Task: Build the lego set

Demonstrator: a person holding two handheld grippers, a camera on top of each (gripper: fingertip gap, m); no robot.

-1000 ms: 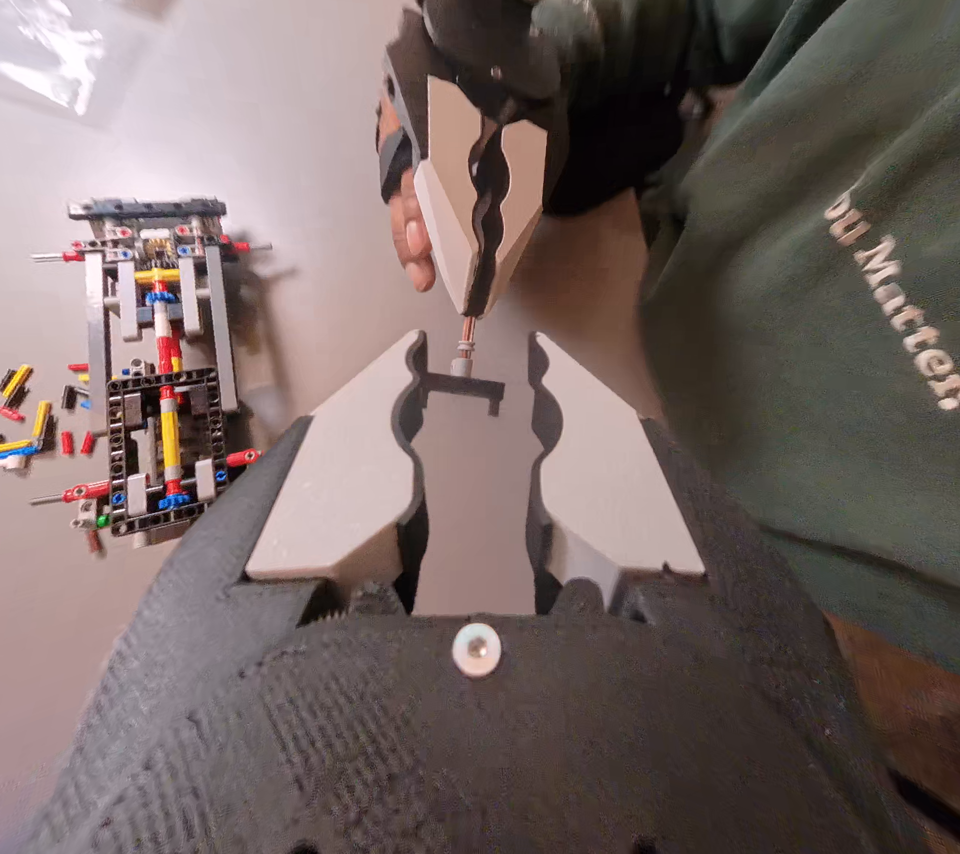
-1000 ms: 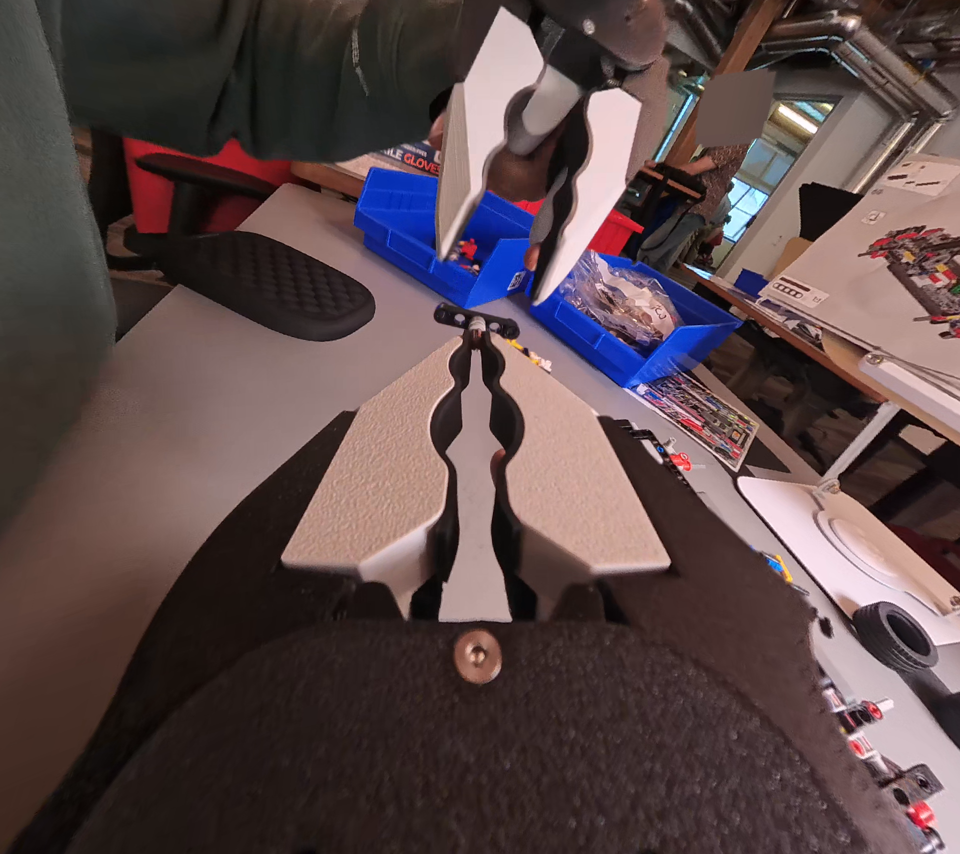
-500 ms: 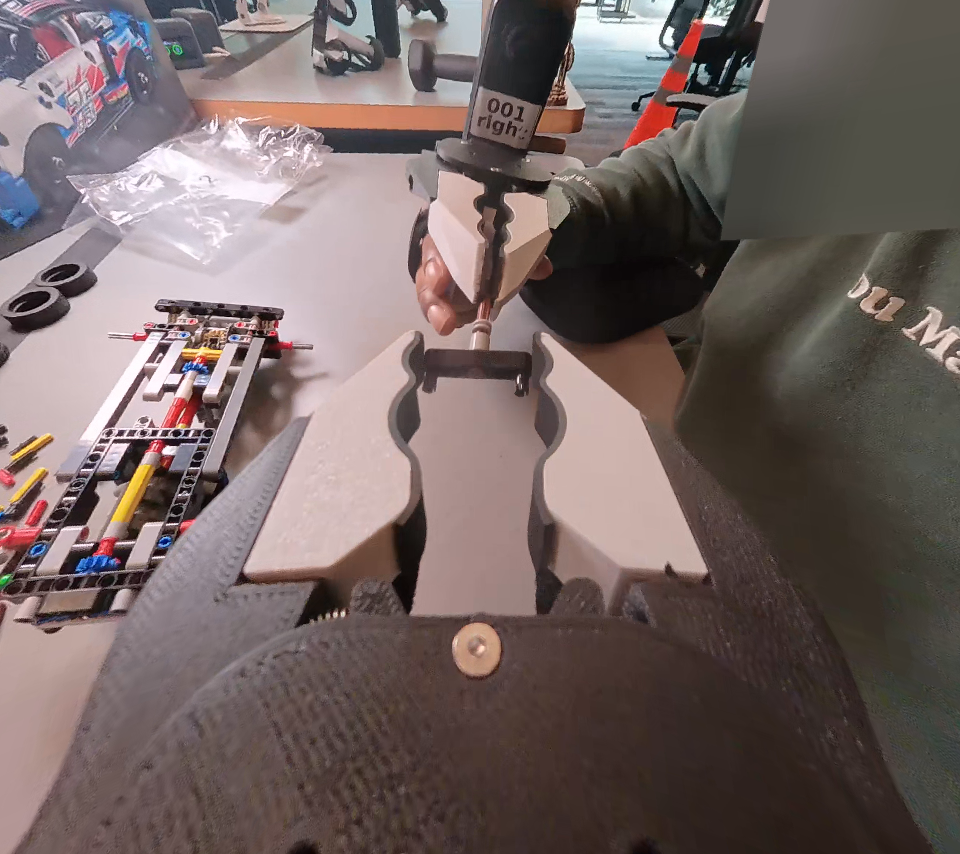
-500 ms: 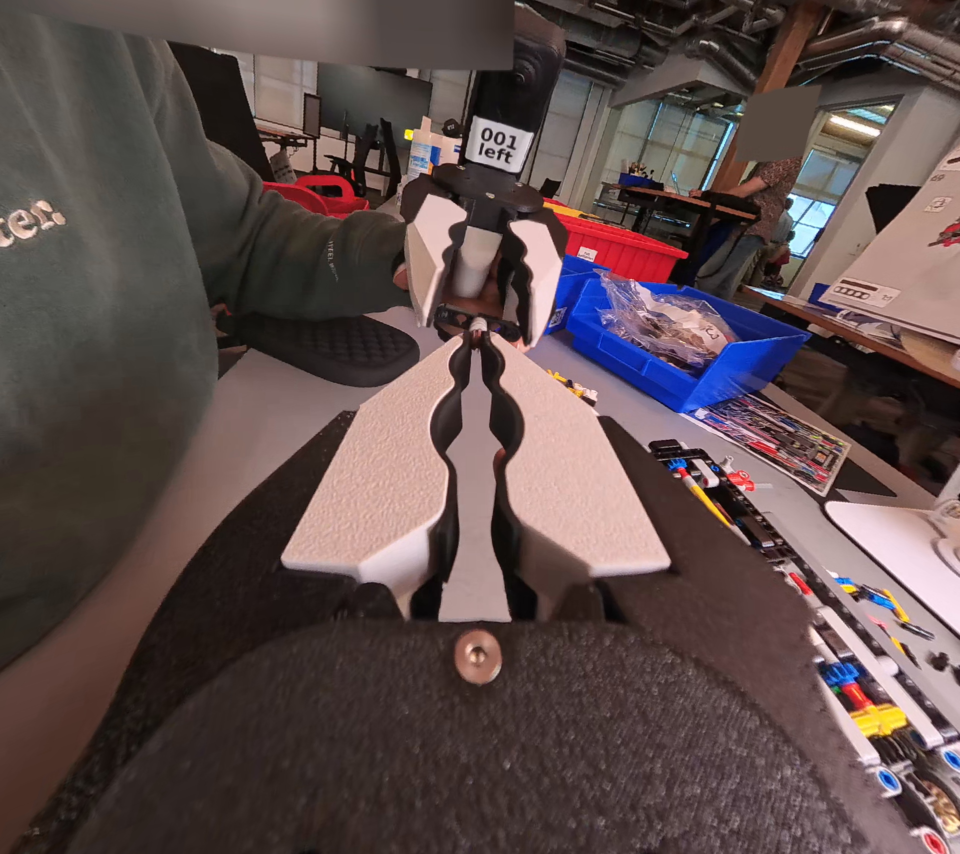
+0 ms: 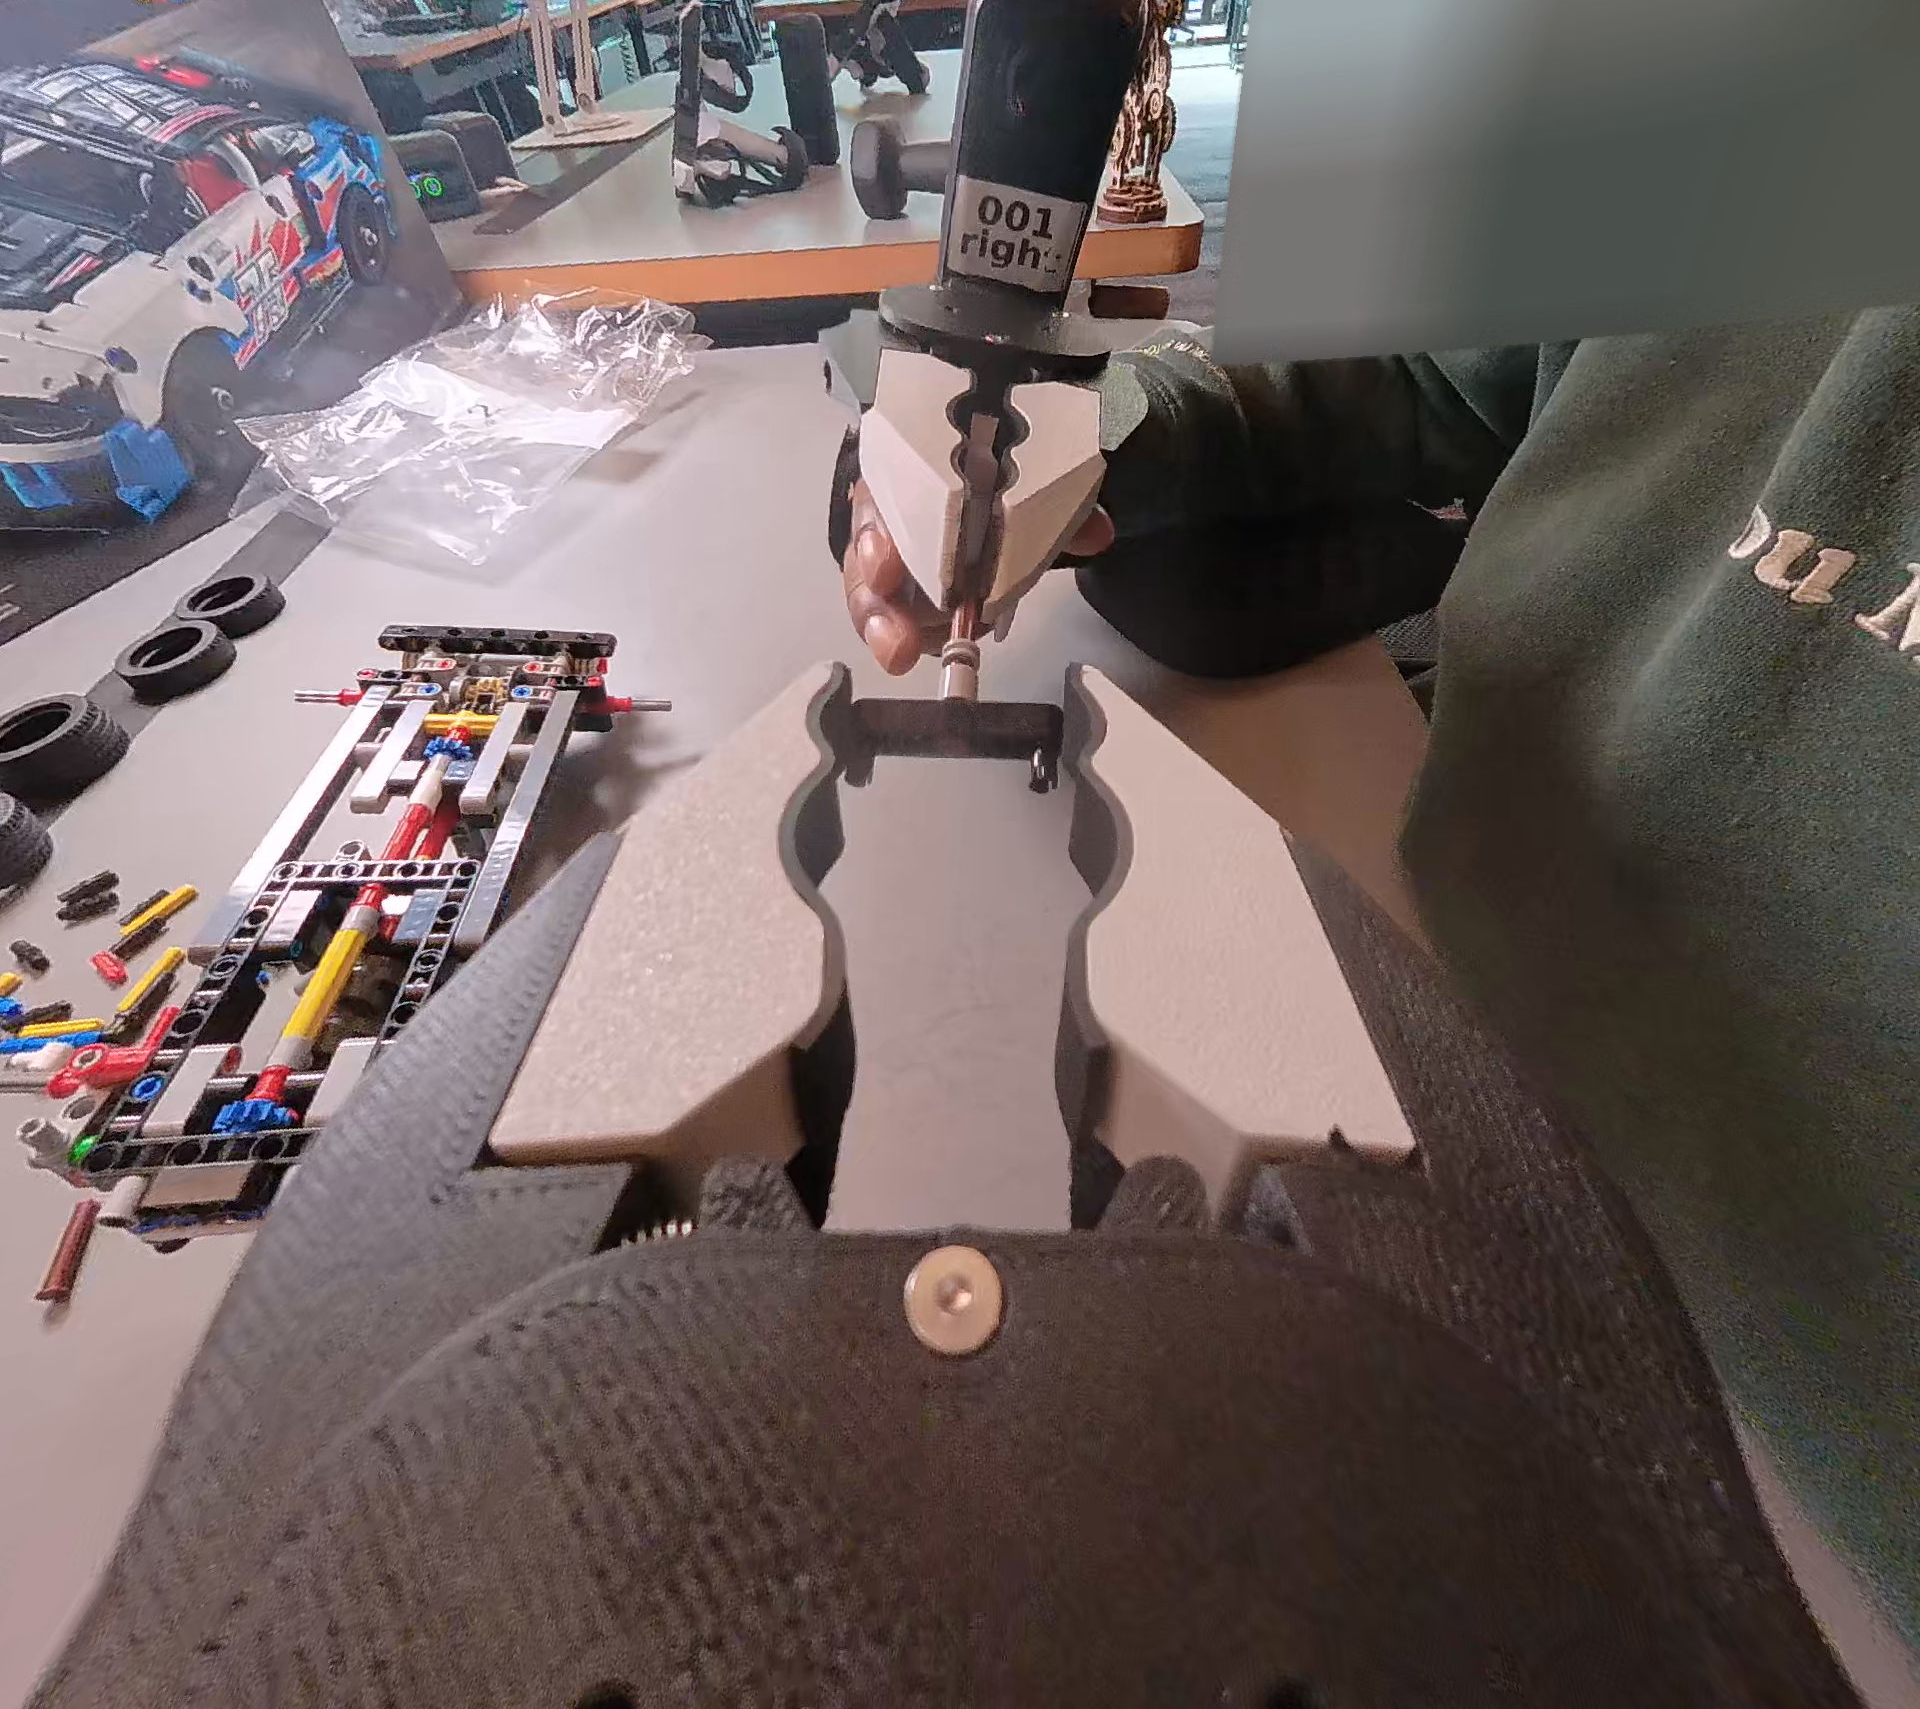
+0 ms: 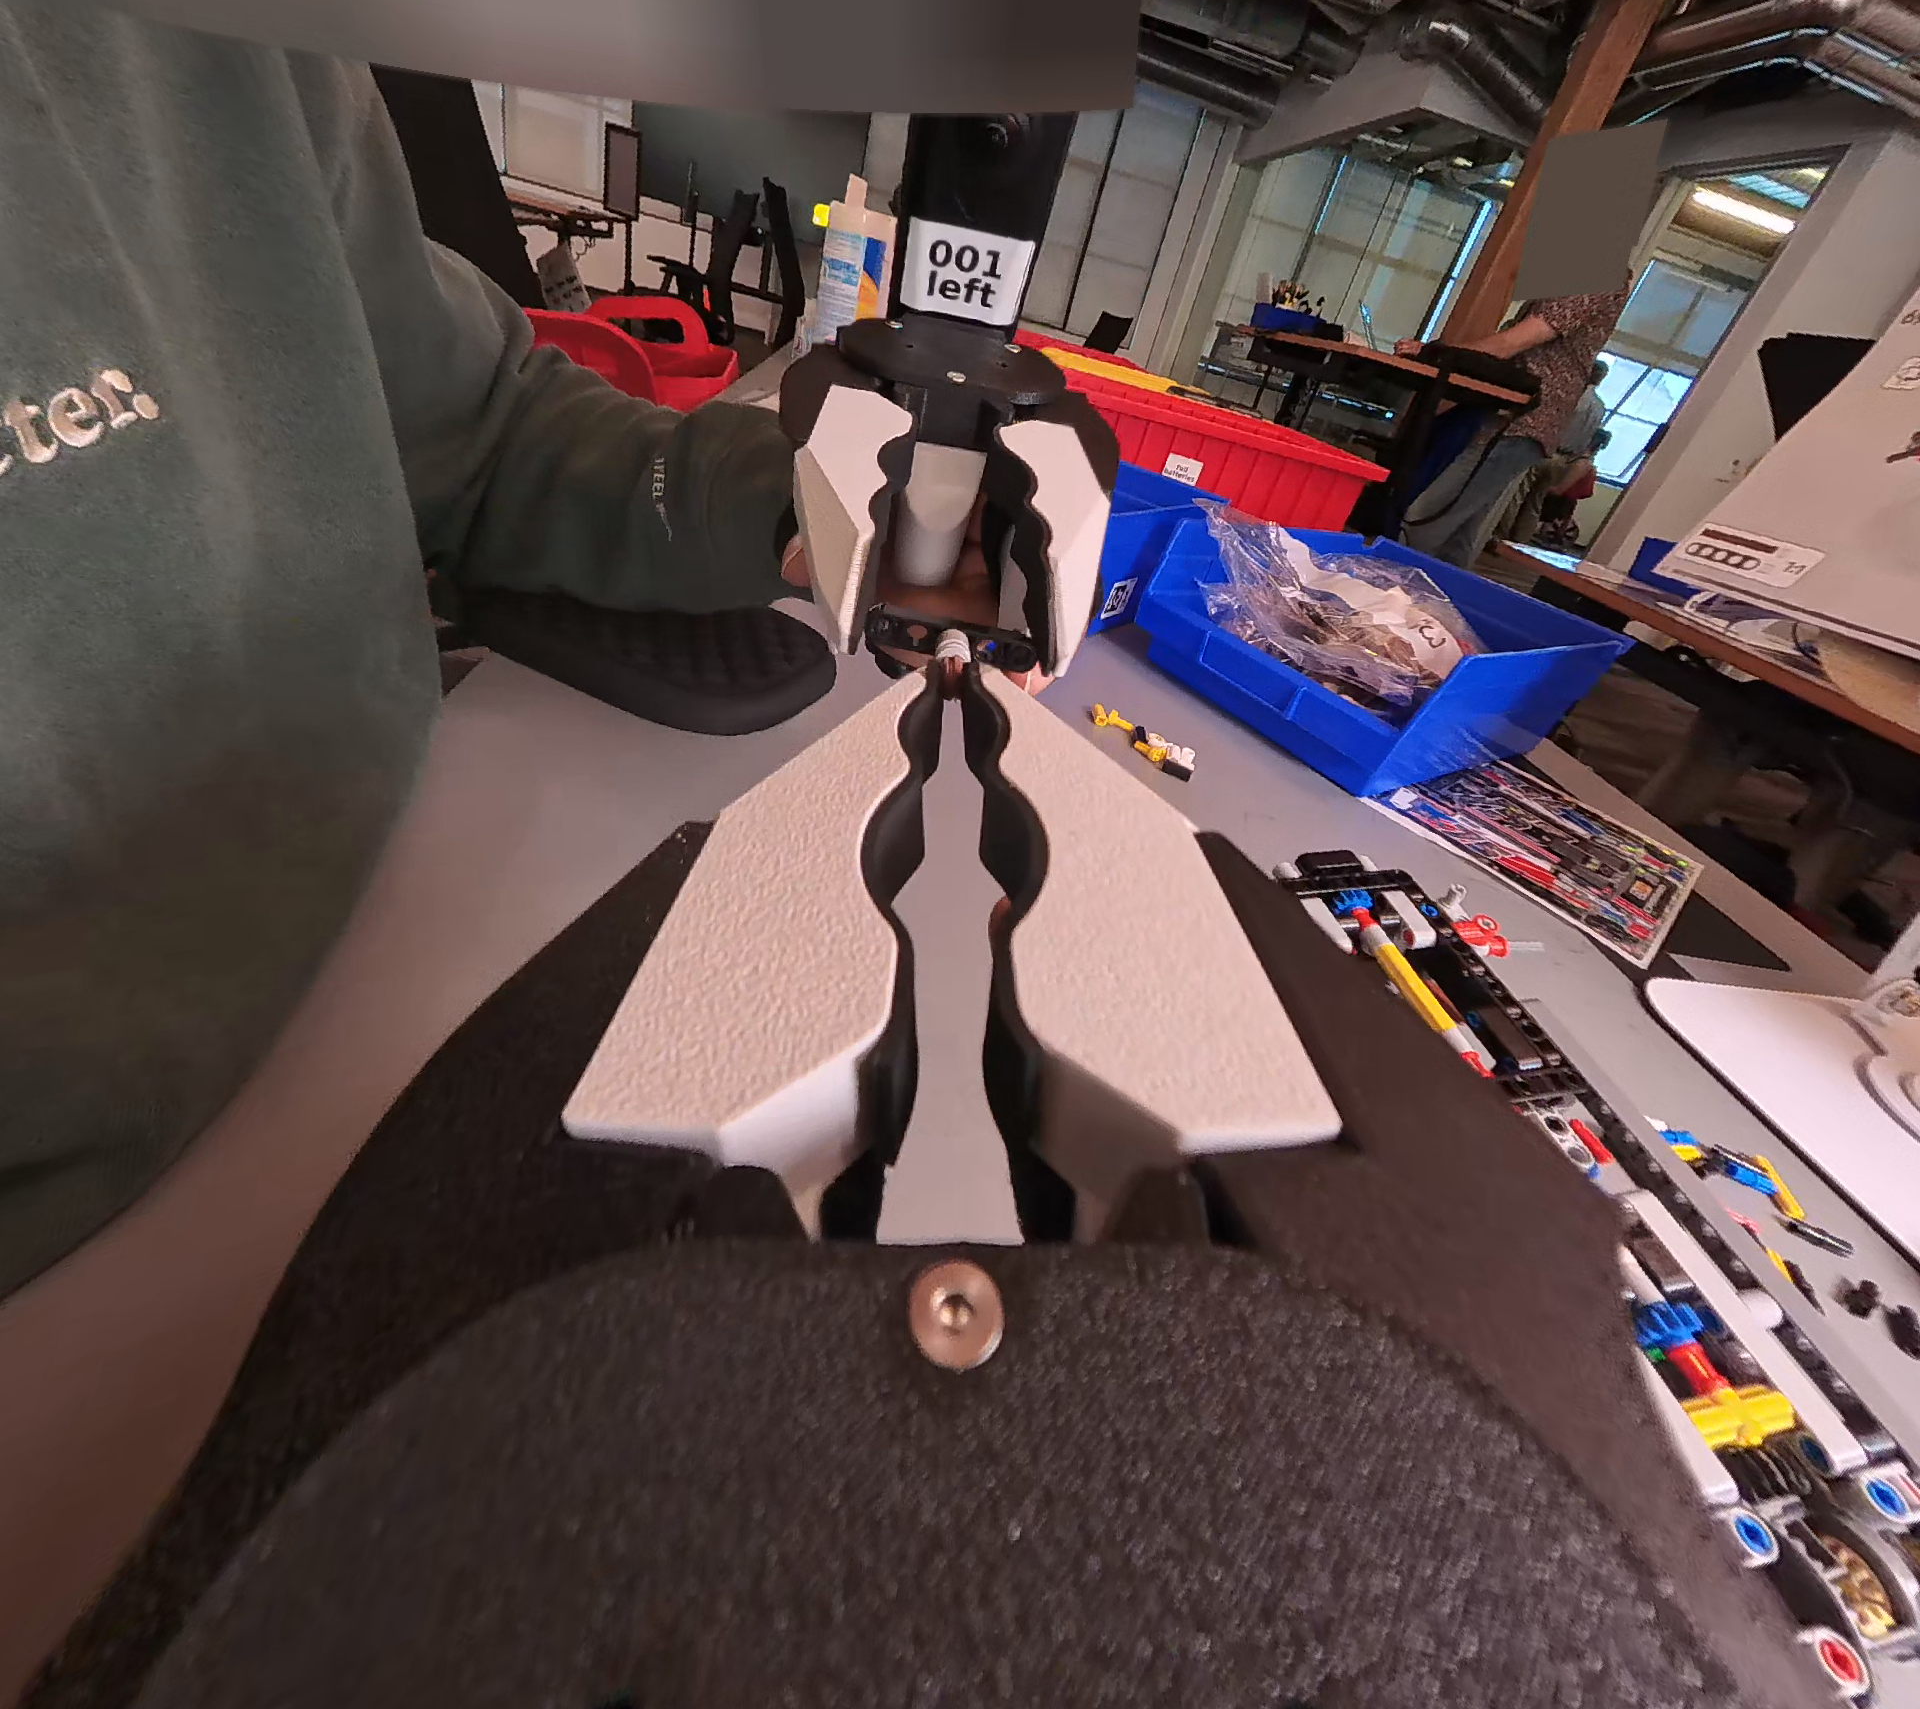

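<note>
Left gripper (image 5: 956,729): we hold its two fingers partly open, with a black lego beam (image 5: 951,729) gripped across the gap between the tips.
Right gripper (image 6: 951,688): we keep its fingers almost shut, pinching a thin rod (image 5: 961,657) with a grey end.
Where they meet: the two grippers face each other, tip to tip, up above the grey table (image 5: 727,516). The rod's grey end touches the middle of the black beam.
Our hands: bare fingers (image 5: 883,599) show behind the right gripper, and a green sleeve (image 6: 582,475) leads to the left one.
Car frame (image 5: 343,921): the long half-built lego frame lies flat on the table, on the left gripper's left side, well apart from the beam.
Loose bits (image 5: 104,973): small yellow, red, black and blue pieces lie just beside the frame.
Tyres (image 5: 171,657): black tyres lie farther back, near the box with the race car picture (image 5: 187,205).
Blue bins (image 6: 1382,672): they stand on the table behind the grippers, one holding a clear bag.
</note>
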